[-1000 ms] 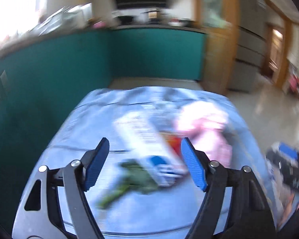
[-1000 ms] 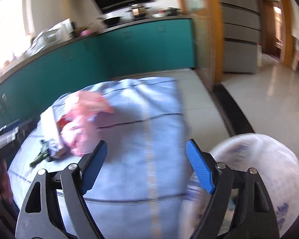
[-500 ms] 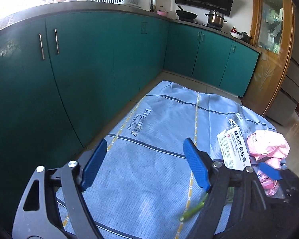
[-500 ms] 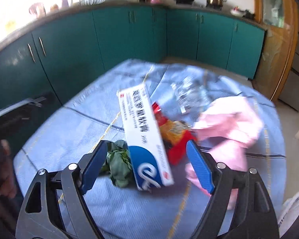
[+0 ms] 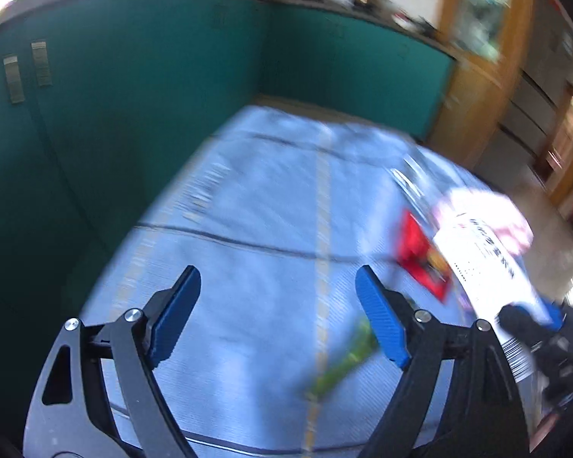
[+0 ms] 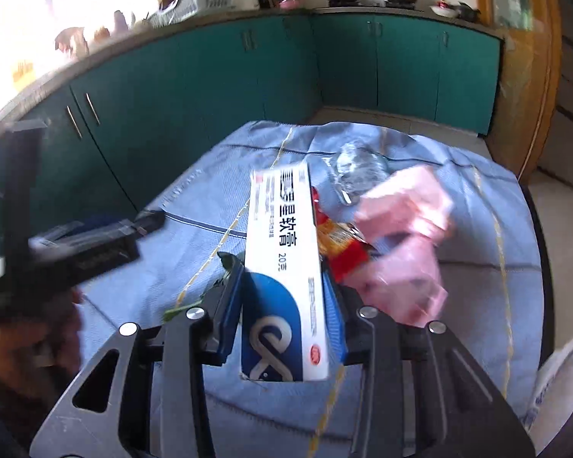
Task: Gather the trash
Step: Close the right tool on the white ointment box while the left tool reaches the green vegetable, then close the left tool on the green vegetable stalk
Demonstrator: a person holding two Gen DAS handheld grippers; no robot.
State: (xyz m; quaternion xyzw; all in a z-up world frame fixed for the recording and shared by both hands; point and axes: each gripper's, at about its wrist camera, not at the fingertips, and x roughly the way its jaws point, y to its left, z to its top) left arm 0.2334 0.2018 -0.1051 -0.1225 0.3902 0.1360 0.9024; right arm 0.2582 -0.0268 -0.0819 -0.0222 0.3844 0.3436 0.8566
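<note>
"软膏" and "20g" on white box (image 6: 282,252)

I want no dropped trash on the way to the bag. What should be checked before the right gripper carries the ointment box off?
1. Right gripper shut on the ointment box: ok, both pads press its sides.
2. Grip centred on the box: not ok, it holds the near end; most of the length sticks out ahead.
3. Box clear of the red wrapper and pink bag: cannot tell, they overlap in view.
4. Left gripper free: ok, jaws opening, nothing between them.
5. Green scrap left on the blue cloth: ok, still to collect.
</note>
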